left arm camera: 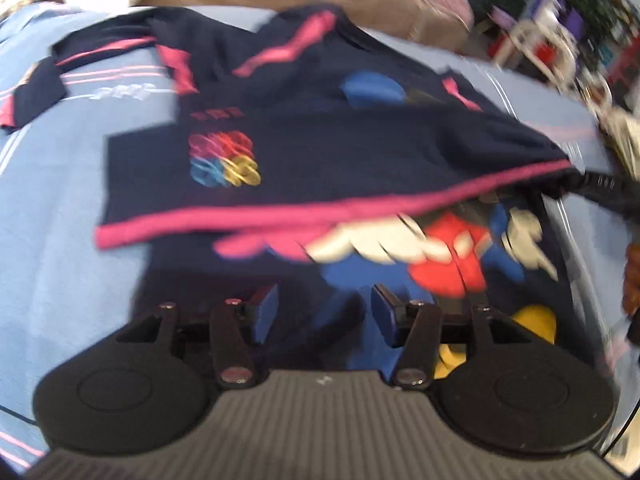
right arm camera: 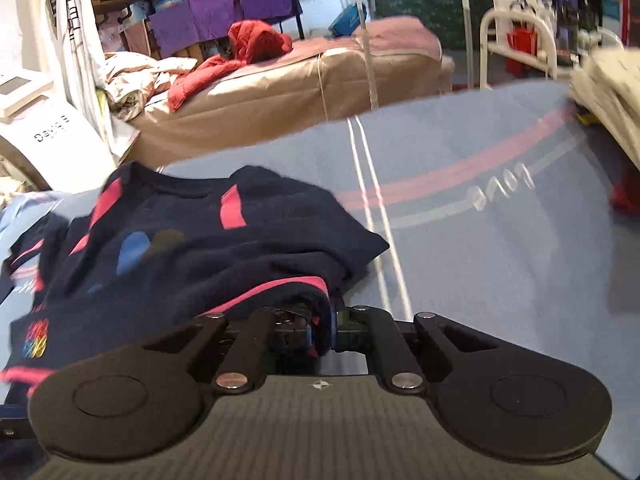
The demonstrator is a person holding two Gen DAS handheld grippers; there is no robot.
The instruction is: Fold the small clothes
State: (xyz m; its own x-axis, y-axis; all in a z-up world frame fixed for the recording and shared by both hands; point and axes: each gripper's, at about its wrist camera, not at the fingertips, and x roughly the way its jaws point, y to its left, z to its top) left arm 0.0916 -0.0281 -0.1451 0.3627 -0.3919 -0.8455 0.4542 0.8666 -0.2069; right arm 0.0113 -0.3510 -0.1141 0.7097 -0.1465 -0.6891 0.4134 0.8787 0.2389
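A small navy shirt [left arm camera: 320, 152] with pink trim and colourful prints lies on a light blue blanket [left arm camera: 60, 240]. Its pink hem [left arm camera: 320, 212] is lifted and folded back over the body, showing the printed front beneath. My left gripper [left arm camera: 324, 312] is open and empty, hovering just above the shirt's near part. My right gripper [right arm camera: 320, 336] is shut on the shirt's pink-trimmed hem corner [right arm camera: 280, 288], holding it raised; it also shows at the right edge of the left wrist view [left arm camera: 600, 184]. The shirt [right arm camera: 200, 240] bunches in front of the right gripper.
The blue blanket [right arm camera: 480, 240] with pink and white stripes stretches to the right. A pale folded cloth pile [right arm camera: 608, 92] lies at its far right. A tan mattress [right arm camera: 280, 92] with red clothes [right arm camera: 248, 48] stands behind, with cluttered racks beyond.
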